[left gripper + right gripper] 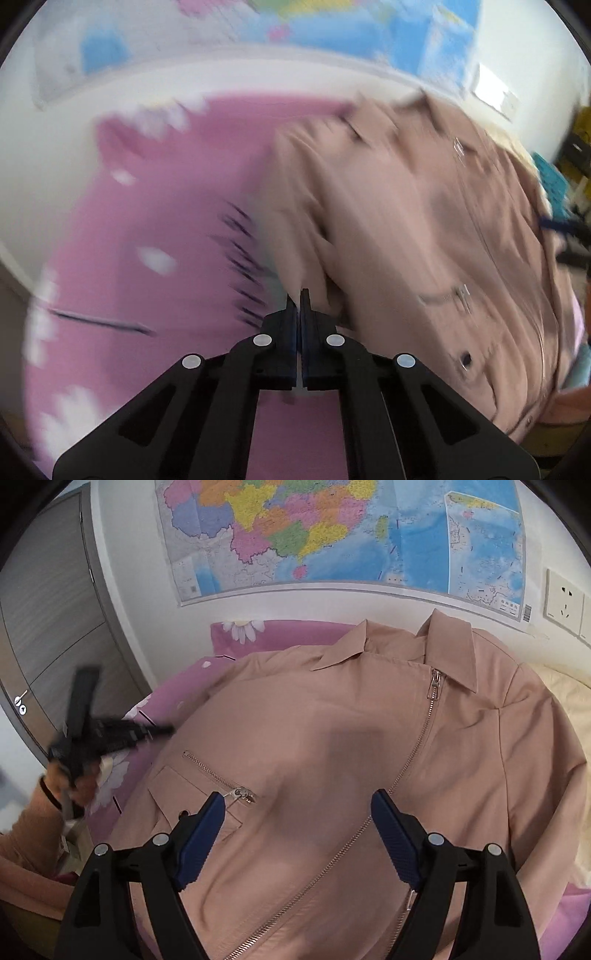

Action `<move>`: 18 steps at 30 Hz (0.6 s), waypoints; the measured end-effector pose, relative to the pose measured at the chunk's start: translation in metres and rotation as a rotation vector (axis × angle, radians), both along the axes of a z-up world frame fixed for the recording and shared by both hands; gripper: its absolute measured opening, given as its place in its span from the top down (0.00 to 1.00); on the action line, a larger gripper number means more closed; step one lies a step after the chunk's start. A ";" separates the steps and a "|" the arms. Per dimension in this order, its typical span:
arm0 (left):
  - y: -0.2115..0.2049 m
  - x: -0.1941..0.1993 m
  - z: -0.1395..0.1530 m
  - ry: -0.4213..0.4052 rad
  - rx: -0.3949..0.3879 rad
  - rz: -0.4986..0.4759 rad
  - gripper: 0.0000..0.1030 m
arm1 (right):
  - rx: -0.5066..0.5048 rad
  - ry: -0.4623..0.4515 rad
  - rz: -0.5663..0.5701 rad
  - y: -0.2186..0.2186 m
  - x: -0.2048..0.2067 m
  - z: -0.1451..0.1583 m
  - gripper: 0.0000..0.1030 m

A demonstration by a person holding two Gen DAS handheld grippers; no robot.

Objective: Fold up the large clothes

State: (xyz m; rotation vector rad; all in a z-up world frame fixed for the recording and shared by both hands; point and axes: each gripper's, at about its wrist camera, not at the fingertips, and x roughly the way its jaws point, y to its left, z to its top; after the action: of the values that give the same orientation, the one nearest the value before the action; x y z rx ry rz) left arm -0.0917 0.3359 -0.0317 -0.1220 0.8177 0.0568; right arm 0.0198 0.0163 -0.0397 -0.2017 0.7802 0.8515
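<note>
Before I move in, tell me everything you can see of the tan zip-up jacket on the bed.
The dusty-pink tan jacket lies front-up and spread on the pink floral bedsheet, collar toward the wall map. It looks like smooth woven fabric. A silver diagonal front zipper is closed to the collar; a slanted zip pocket sits above a snap flap. The open right gripper hovers above it; the left gripper is shut at its edge, contact blurred.

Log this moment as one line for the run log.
task: fold jacket | jacket: flat on pink sheet, zipped | left gripper: shut, empty, blurred | right gripper: open above jacket | fold: not started
</note>
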 end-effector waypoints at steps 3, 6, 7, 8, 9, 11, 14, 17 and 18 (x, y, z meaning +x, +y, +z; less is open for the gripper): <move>0.036 -0.002 0.041 -0.044 0.128 0.162 0.98 | 0.007 0.011 0.007 0.002 -0.004 -0.002 0.23; 0.066 0.003 0.055 -0.010 0.217 0.297 0.96 | -0.005 0.032 0.015 0.002 -0.004 -0.012 0.23; 0.070 0.007 0.053 0.013 0.266 0.327 0.93 | -0.010 0.041 0.014 0.001 -0.005 -0.016 0.23; 0.070 0.011 0.048 0.043 0.317 0.348 0.79 | -0.015 0.052 0.016 0.002 -0.005 -0.020 0.23; 0.069 0.014 0.041 0.076 0.366 0.371 0.60 | -0.017 0.070 0.021 0.002 -0.006 -0.024 0.23; 0.072 0.010 0.030 0.097 0.352 0.396 0.44 | -0.027 0.095 0.052 0.005 -0.012 -0.031 0.23; 0.065 -0.016 0.026 0.027 0.122 0.256 0.42 | -0.079 0.064 0.109 0.010 -0.033 -0.036 0.20; 0.044 -0.045 0.020 -0.005 -0.031 0.112 0.35 | -0.113 0.048 0.071 -0.002 -0.039 -0.039 0.16; 0.035 -0.054 0.016 -0.003 -0.085 0.059 0.34 | -0.111 0.060 0.044 -0.012 -0.037 -0.041 0.16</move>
State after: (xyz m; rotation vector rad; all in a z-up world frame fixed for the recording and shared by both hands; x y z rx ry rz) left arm -0.1458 0.3709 -0.0160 -0.2267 0.8136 0.0777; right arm -0.0177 0.0042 -0.0806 -0.2929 0.8830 0.8594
